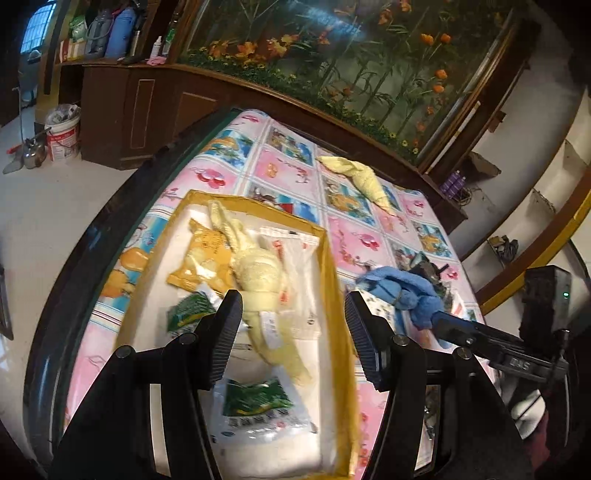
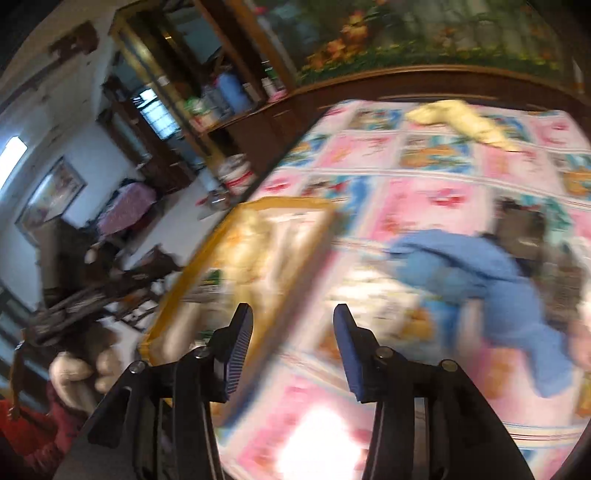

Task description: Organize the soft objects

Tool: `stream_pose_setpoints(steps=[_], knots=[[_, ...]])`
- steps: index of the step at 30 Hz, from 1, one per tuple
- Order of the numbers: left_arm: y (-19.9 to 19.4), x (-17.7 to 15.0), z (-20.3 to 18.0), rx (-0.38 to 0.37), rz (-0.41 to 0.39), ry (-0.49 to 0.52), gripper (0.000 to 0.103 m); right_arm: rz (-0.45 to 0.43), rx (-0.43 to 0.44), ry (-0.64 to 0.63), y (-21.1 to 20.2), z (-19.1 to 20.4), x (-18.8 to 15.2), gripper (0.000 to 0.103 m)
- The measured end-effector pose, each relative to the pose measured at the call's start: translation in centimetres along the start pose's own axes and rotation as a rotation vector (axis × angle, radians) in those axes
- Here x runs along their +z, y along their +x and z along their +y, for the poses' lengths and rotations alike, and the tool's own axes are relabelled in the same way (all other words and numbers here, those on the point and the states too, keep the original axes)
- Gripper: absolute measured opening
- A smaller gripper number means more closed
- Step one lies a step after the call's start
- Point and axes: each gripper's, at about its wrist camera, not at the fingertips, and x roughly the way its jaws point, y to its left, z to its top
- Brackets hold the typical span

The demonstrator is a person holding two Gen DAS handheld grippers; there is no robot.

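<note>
Hovering open, the left gripper [image 1: 293, 317] and right gripper [image 2: 293, 328] flank the box's [image 1: 341, 332] wall.

On my left wrist feed daylight from a window [image 1: 38, 27] at upper left keeps things sharp though fisheye-bent and dark at the corners, while my right wrist feed is motion-smeared, with white glare on the tablecloth [image 2: 317, 443] at bottom centre.

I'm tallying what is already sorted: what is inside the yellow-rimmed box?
The box holds a pale yellow cloth toy, an orange packet, green-printed packets and clear bags. Whatever lies beneath them is hidden.
</note>
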Motion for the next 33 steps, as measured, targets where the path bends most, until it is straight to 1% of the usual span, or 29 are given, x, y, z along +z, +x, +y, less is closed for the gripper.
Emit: stream_pose_setpoints(steps=[2, 4, 7, 9, 10, 12, 14, 15, 17, 18, 19, 20, 22, 24, 25, 26, 28, 29, 30, 33], knots=[[0.0, -0.8, -1.7, -0.028, 0.006, 0.015, 0.058, 0.017, -0.065, 0.023, -0.2, -1.7, -0.3, 0.046], [0.2, -1.7, -3.4, -0.042, 0.018, 0.035, 0.058, 0.041, -0.080, 0.028, 0.4, -2.5, -0.2, 0.046], [0.0, -2.9, -5.0, -0.062, 0.035, 0.045, 0.058, 0.082, -0.104, -0.041, 2.6, -1.8, 0.6, 0.046], [-0.4, -3.5, -5.6, -0.072, 0.042, 0.040, 0.058, 0.100, -0.111, -0.073, 4.1, -1.7, 1.5, 0.046], [-0.6, -3.8, -5.7, -0.070, 0.039, 0.038, 0.058, 0.112, -0.110, -0.074, 5.3, -1.6, 2.3, 0.046], [-1.2, -4.1, -5.9, -0.062, 0.031, 0.034, 0.058, 0.127, -0.105, -0.074, 6.4, -1.9, 2.7, 0.045], [-1.6, -4.5, -5.8, -0.058, 0.024, 0.023, 0.058, 0.136, -0.139, -0.082, 7.8, -1.7, 3.1, 0.046], [-1.7, -4.7, -5.8, -0.059, 0.021, 0.021, 0.058, 0.154, -0.139, -0.084, 8.5, -1.6, 3.0, 0.046], [-1.8, -4.9, -5.8, -0.057, 0.020, 0.024, 0.058, 0.170, -0.146, -0.107, 8.6, -0.9, 2.4, 0.045], [-1.7, -5.0, -5.9, -0.054, 0.022, 0.030, 0.058, 0.195, -0.142, -0.101, 8.3, -0.7, 2.0, 0.044], [-1.6, -5.0, -6.0, -0.053, 0.027, 0.037, 0.058, 0.220, -0.139, -0.088, 7.7, -0.4, 1.3, 0.039], [-1.3, -5.1, -6.3, -0.054, 0.034, 0.047, 0.058, 0.243, -0.134, -0.078, 7.2, -0.2, 0.8, 0.037], [-0.8, -5.4, -6.9, -0.065, 0.046, 0.064, 0.058, 0.294, -0.112, -0.048, 6.1, 0.0, -1.0, 0.037], [0.1, -5.9, -7.8, -0.085, 0.068, 0.087, 0.058, 0.367, -0.060, -0.006, 5.7, -0.6, -3.0, 0.037], [0.5, -6.1, -8.3, -0.090, 0.083, 0.099, 0.058, 0.377, -0.028, 0.017, 5.2, -1.1, -3.8, 0.038], [1.0, -6.3, -8.7, -0.092, 0.098, 0.110, 0.058, 0.350, -0.017, 0.030, 4.1, -1.6, -4.4, 0.038], [2.0, -6.8, -9.6, -0.082, 0.128, 0.138, 0.058, 0.255, -0.053, -0.002, 1.1, -2.4, -5.1, 0.038], [2.5, -7.0, -10.0, -0.069, 0.141, 0.154, 0.058, 0.219, -0.072, -0.012, -0.2, -2.8, -5.5, 0.040], [3.2, -7.1, -10.4, -0.045, 0.157, 0.170, 0.058, 0.184, -0.089, -0.007, -1.7, -3.5, -5.9, 0.043], [5.5, -7.4, -11.4, 0.013, 0.199, 0.213, 0.058, 0.109, -0.115, 0.047, -5.6, -5.7, -7.3, 0.047]])
